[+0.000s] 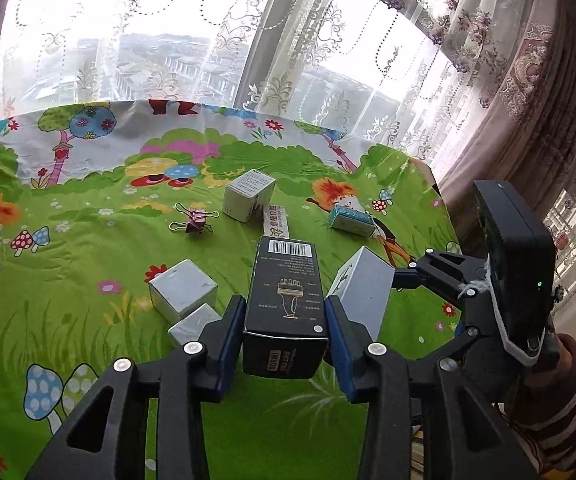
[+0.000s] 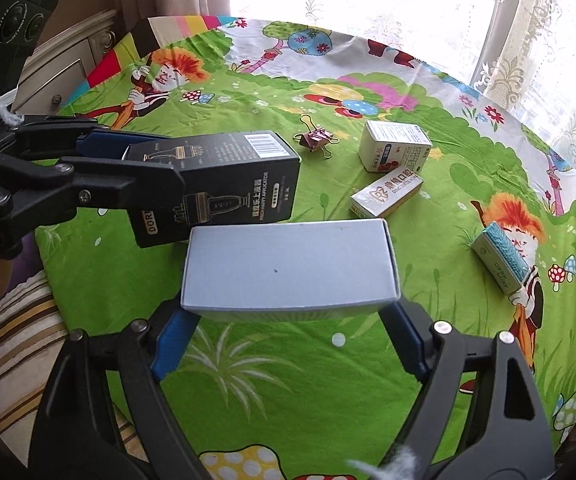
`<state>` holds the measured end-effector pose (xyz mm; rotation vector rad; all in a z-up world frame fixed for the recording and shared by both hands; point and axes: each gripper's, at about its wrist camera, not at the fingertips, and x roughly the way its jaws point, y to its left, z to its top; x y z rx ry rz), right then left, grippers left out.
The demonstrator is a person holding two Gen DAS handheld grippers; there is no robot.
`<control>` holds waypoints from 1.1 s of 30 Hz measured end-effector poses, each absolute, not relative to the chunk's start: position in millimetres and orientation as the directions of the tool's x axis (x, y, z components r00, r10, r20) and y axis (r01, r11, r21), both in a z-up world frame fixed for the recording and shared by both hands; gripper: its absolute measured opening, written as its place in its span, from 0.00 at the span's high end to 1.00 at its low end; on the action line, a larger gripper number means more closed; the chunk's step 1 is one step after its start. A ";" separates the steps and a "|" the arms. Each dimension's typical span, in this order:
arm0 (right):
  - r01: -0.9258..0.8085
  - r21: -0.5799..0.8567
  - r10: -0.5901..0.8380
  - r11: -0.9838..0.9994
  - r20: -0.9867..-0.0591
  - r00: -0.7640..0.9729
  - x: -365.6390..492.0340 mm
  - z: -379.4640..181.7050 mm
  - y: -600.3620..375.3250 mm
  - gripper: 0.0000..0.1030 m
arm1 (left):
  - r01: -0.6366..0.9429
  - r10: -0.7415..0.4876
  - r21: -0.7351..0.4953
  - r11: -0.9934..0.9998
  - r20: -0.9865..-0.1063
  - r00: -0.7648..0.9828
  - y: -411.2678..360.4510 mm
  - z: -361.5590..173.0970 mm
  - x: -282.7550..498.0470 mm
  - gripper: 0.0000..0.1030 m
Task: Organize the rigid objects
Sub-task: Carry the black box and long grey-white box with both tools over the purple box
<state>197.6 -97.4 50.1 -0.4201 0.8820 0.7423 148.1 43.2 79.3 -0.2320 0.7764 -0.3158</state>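
- the left tool pinches the black box, long way pointing ahead.
- the right tool pinches the white box sideways, just beside it, both above the bench.

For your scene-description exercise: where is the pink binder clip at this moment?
The pink binder clip lies on the cartoon tablecloth in the right wrist view's upper middle, between the held black box and a white medicine box.

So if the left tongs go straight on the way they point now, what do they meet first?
Probably the long white box with Chinese print, lying on the tablecloth just beyond the black box that the left tongs hold. Depth is unclear; the cloth itself may come first.
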 end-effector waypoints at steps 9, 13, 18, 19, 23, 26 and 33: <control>-0.672 -0.013 0.380 0.740 -0.817 0.434 157.1 55.5 -96.1 0.16 | 0.111 -0.328 -0.360 0.926 -0.627 0.706 59.9 82.4 87.3 0.60; -0.667 0.002 0.387 0.745 -0.816 0.430 141.7 57.9 -94.3 0.16 | 0.087 -0.322 -0.376 0.922 -0.623 0.713 65.7 82.4 65.0 0.60; -0.669 0.015 0.396 0.743 -0.816 0.422 125.0 61.0 -91.0 0.16 | 0.069 -0.312 -0.381 0.922 -0.625 0.715 69.3 80.7 40.8 0.60; -0.669 0.018 0.399 0.743 -0.815 0.420 121.4 61.6 -90.7 0.16 | 0.065 -0.310 -0.382 0.922 -0.626 0.716 70.1 80.4 36.4 0.60; -0.677 0.033 0.411 0.736 -0.815 0.407 106.9 63.4 -89.1 0.16 | 0.047 -0.304 -0.391 0.919 -0.628 0.716 74.2 77.8 16.1 0.60; -0.683 0.043 0.420 0.729 -0.816 0.397 96.3 64.7 -86.9 0.16 | 0.028 -0.298 -0.401 0.916 -0.631 0.716 79.8 75.1 -0.7 0.60; -0.705 0.058 0.444 0.707 -0.812 0.379 71.0 71.3 -79.5 0.16 | -0.043 -0.246 -0.407 0.913 -0.630 0.737 103.2 75.4 -46.5 0.60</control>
